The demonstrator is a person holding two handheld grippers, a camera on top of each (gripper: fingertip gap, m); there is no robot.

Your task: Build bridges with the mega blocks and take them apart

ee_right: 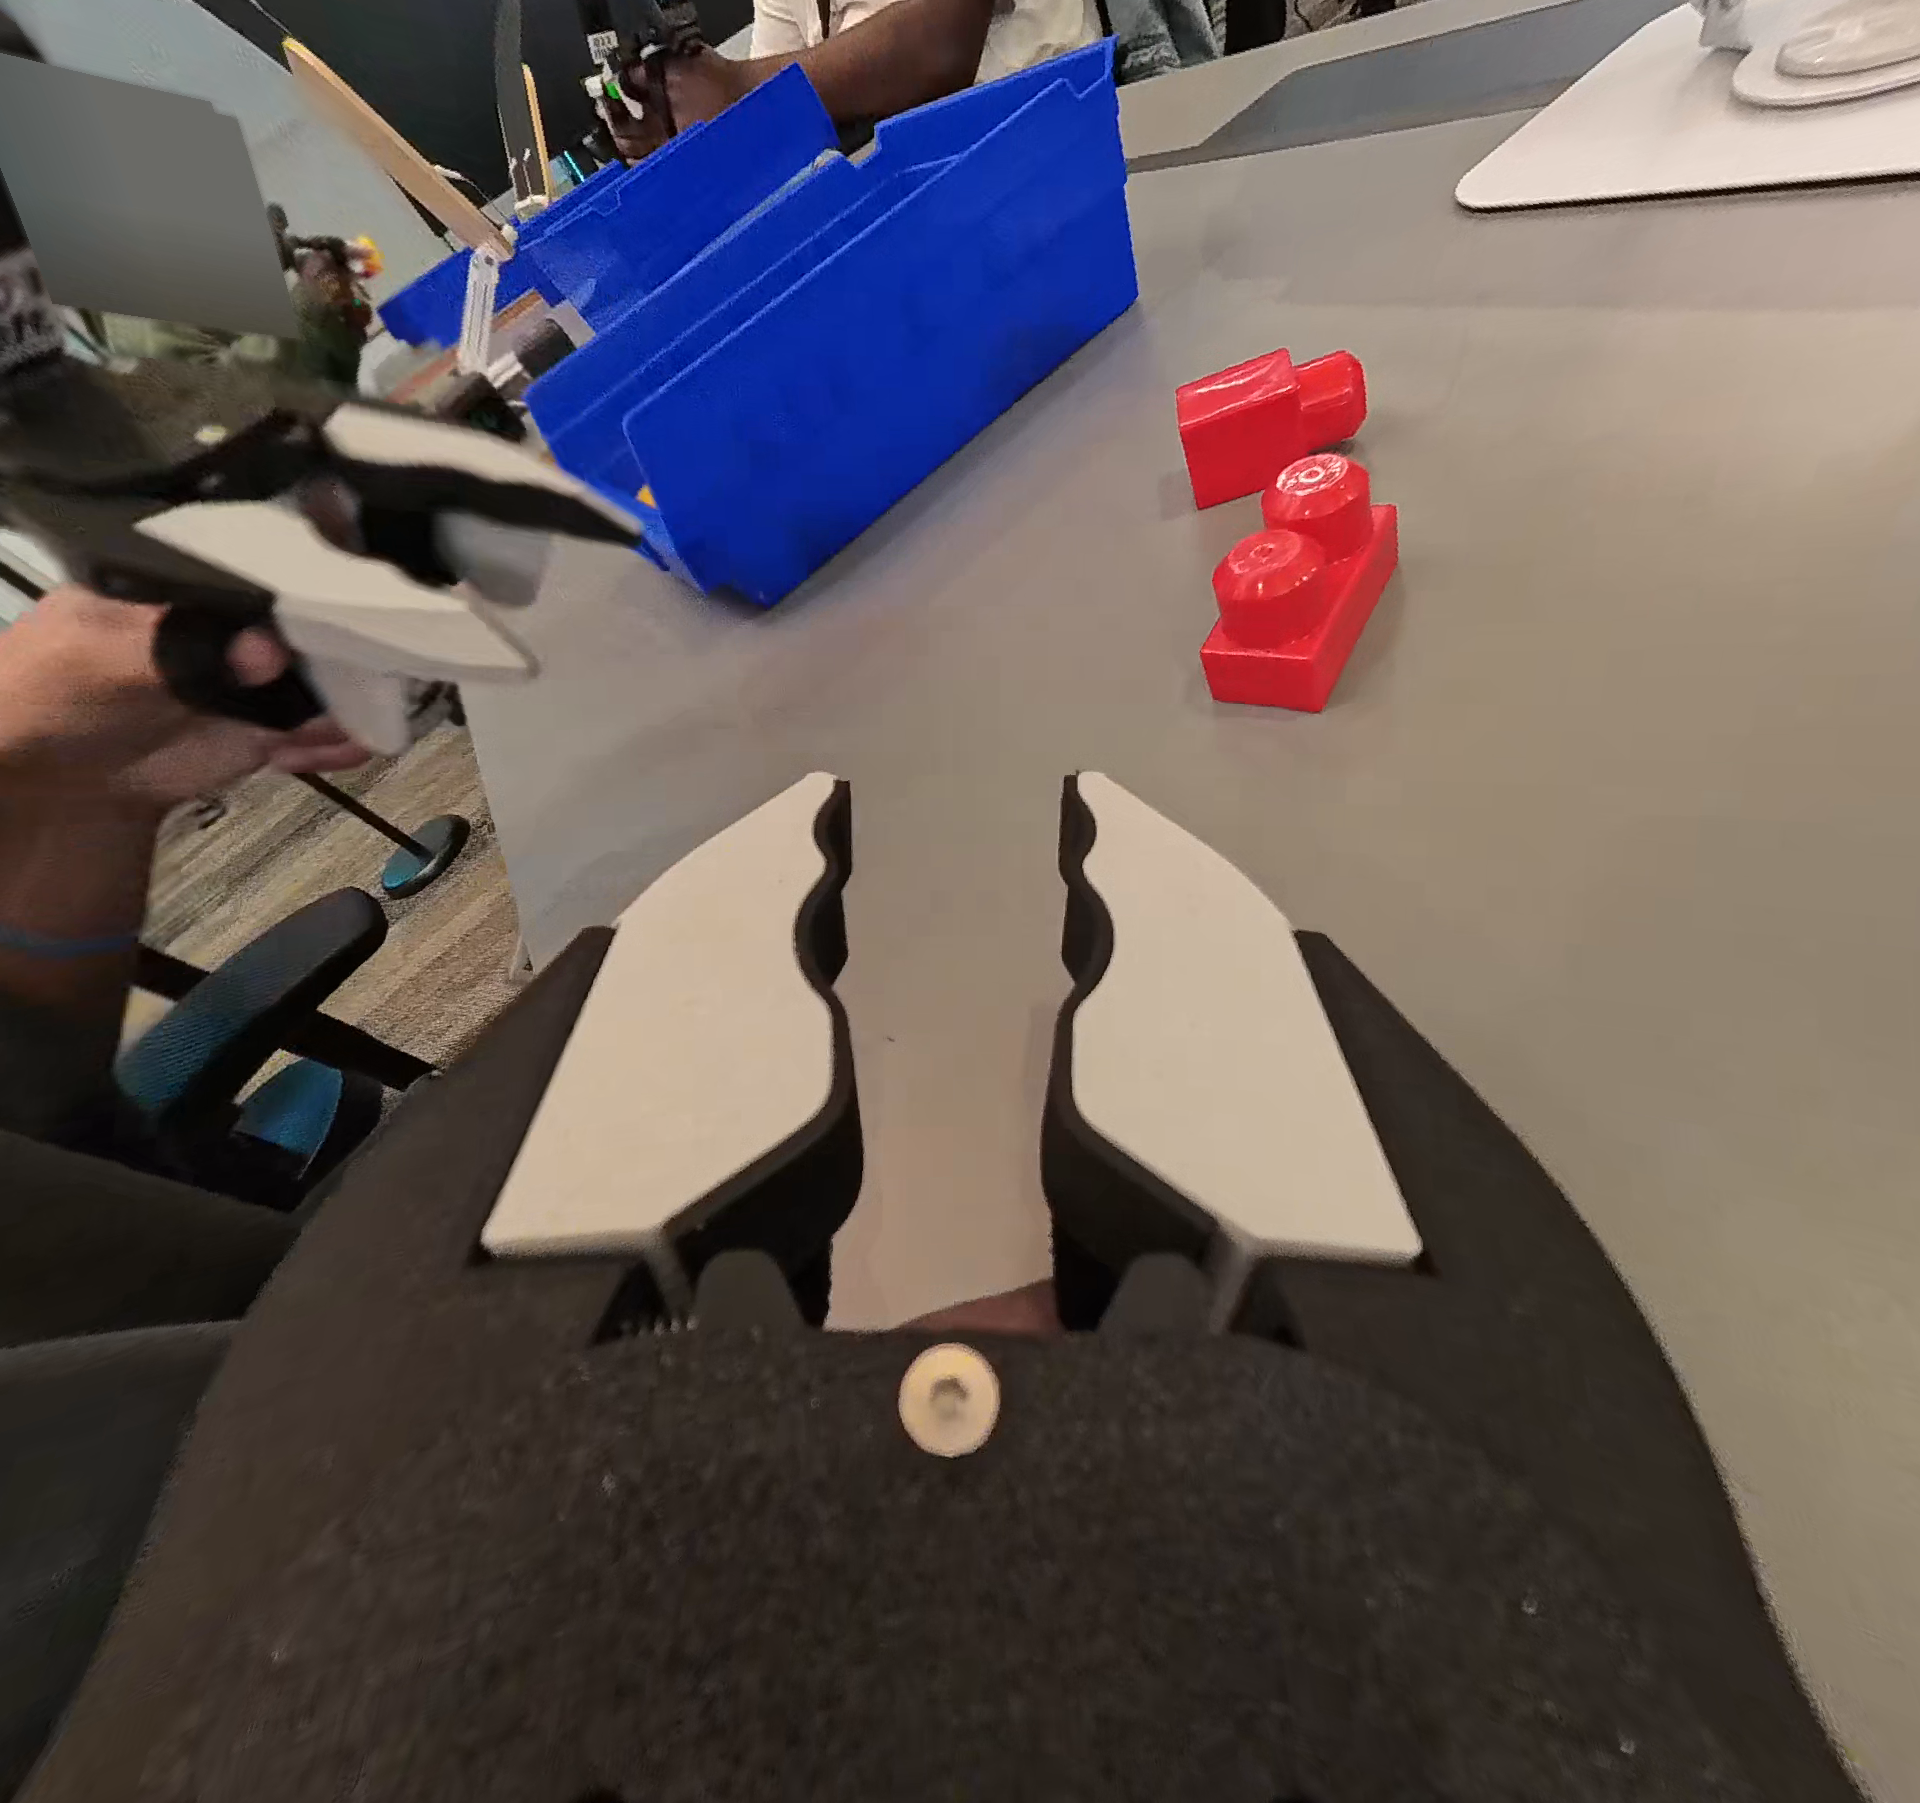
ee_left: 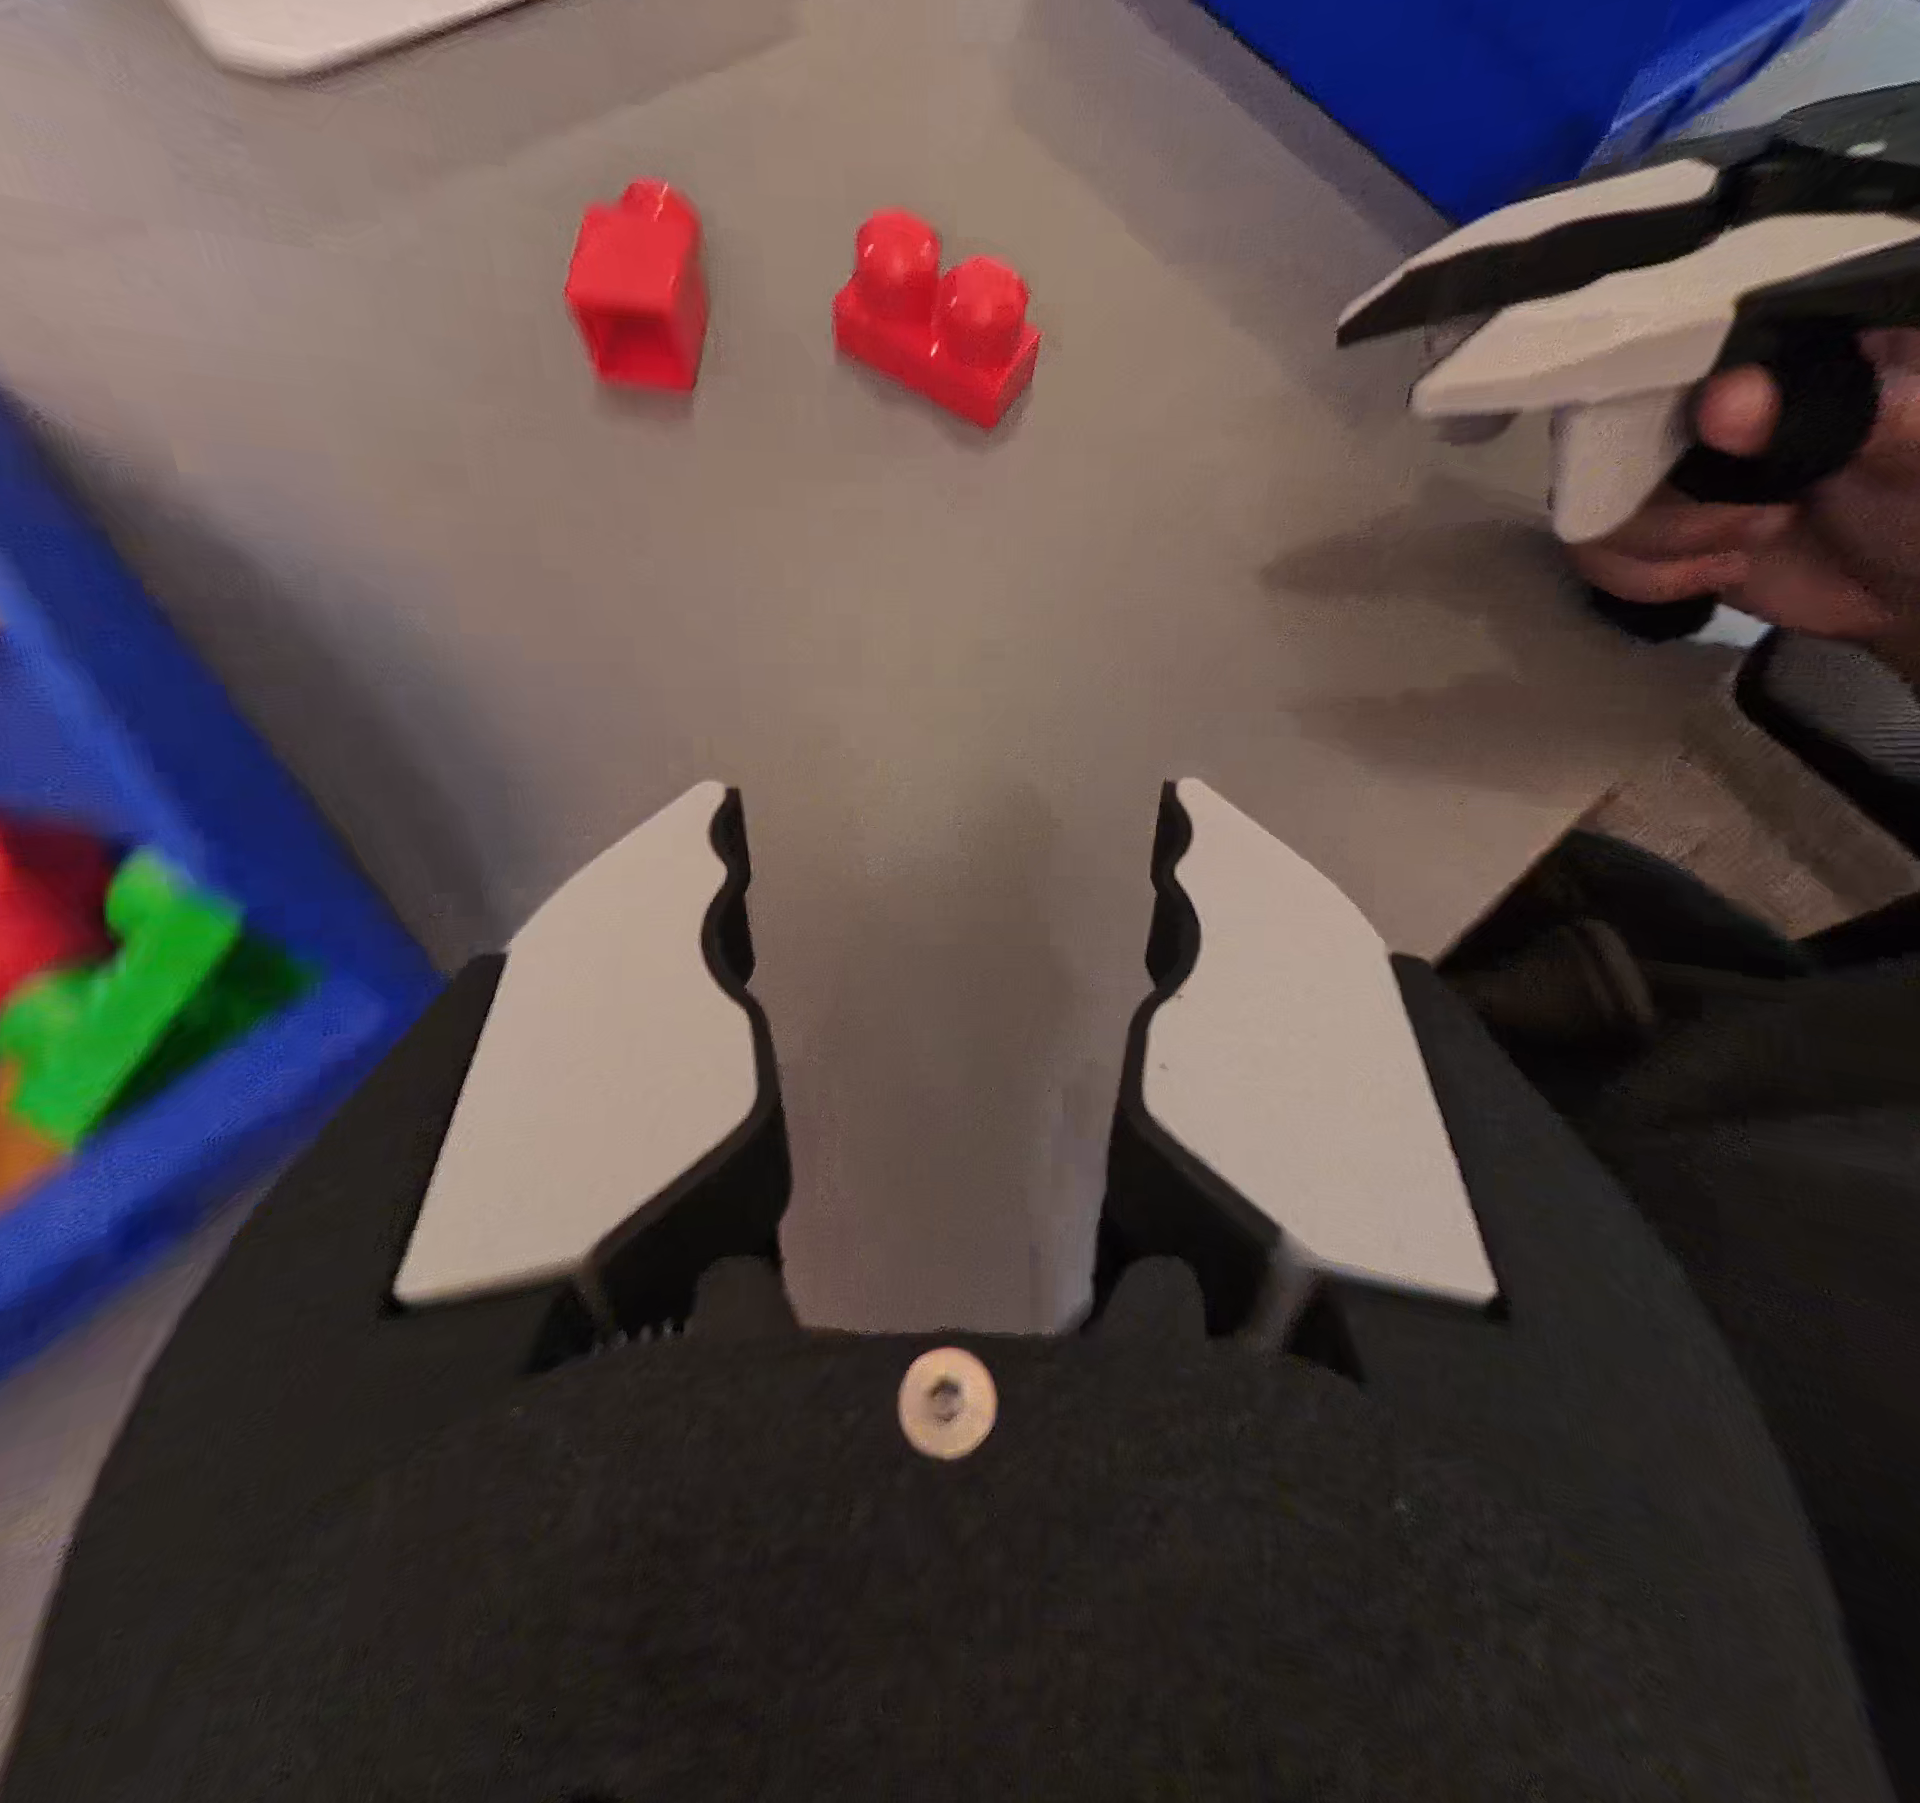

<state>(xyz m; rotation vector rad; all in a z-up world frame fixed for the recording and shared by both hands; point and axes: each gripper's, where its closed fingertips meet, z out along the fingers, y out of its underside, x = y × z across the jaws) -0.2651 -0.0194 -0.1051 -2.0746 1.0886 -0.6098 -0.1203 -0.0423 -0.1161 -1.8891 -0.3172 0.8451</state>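
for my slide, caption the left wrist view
Open left claw faces two red plastic blocks lying apart on the grey table.

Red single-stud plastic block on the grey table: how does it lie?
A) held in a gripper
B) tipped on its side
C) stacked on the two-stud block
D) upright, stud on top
B: the red single-stud plastic block lies on the grey table with its stud pointing sideways, apart from the red two-stud block.
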